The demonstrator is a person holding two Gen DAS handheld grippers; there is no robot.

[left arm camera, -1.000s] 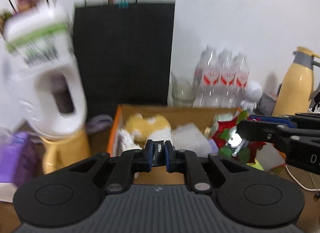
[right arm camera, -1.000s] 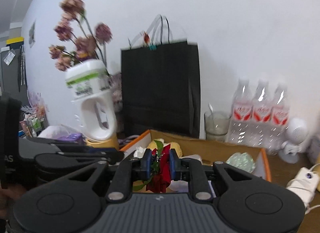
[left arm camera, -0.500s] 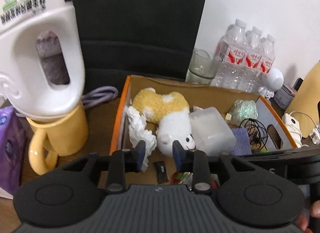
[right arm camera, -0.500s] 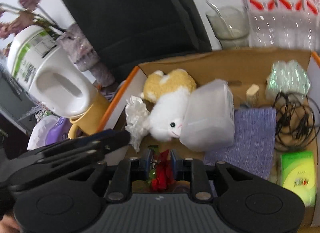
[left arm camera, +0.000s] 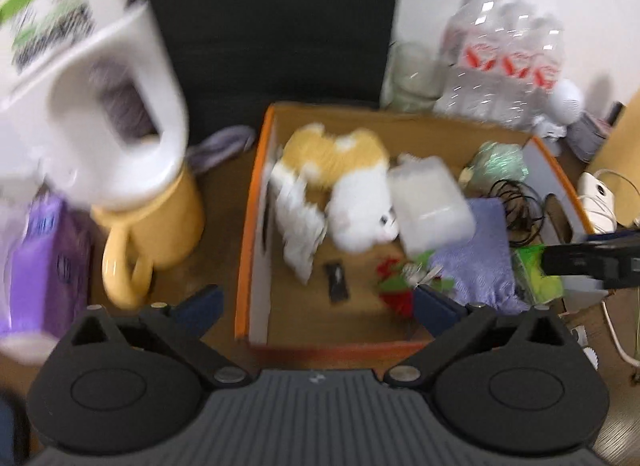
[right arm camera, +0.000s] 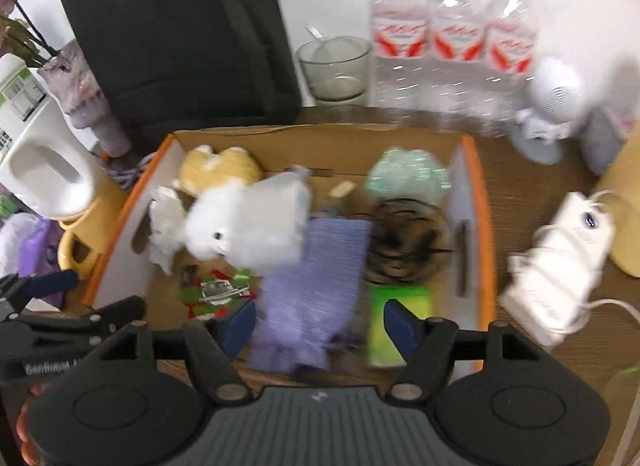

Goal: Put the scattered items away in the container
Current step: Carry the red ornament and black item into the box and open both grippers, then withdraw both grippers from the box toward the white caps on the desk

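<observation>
The cardboard box with orange rims (left arm camera: 243,266) (right arm camera: 486,225) holds a yellow-and-white plush toy (left arm camera: 352,185) (right arm camera: 218,225), a clear plastic tub (left arm camera: 430,201), a purple cloth (right arm camera: 320,278), black cable (right arm camera: 408,242), a green packet (right arm camera: 400,326) and a small black item (left arm camera: 336,286). A red-and-green ornament (left arm camera: 398,286) (right arm camera: 216,292) lies on the box floor near the front. My left gripper (left arm camera: 320,308) is open and empty above the box's front left corner. My right gripper (right arm camera: 318,322) is open and empty above the box's front edge.
A yellow mug (left arm camera: 152,225) with a white jug (left arm camera: 100,105) on it stands left of the box, beside a purple pack (left arm camera: 36,266). A black bag (right arm camera: 180,33), glass (right arm camera: 334,65) and water bottles (right arm camera: 452,41) stand behind. A white power strip (right arm camera: 560,266) lies right.
My right gripper has opened and the red-and-green ornament it held now lies in the box. My left gripper has opened wide. Both views have tilted down over the box.
</observation>
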